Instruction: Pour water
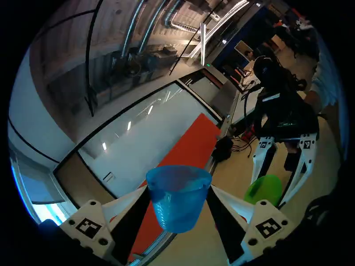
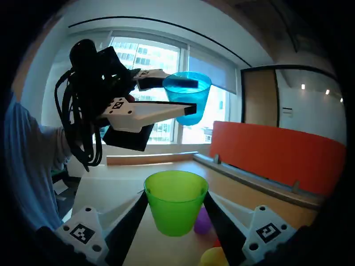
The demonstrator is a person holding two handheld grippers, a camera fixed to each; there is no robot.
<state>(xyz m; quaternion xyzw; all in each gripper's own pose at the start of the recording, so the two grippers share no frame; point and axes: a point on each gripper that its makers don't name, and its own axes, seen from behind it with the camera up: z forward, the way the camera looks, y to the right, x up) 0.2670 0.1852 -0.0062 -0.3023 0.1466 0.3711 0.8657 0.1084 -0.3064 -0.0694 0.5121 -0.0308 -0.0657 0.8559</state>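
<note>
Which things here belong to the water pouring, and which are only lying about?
For the job: blue cup, clamped in the left gripper; green cup, clamped in the right gripper.

Lying about: small purple object and yellow object on the table; orange partition behind.

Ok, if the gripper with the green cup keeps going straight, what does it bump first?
Probably the window far ahead. The right gripper, holding the green cup, aims just under the blue cup in the left gripper, so it might clip that; depth is unclear.
</note>
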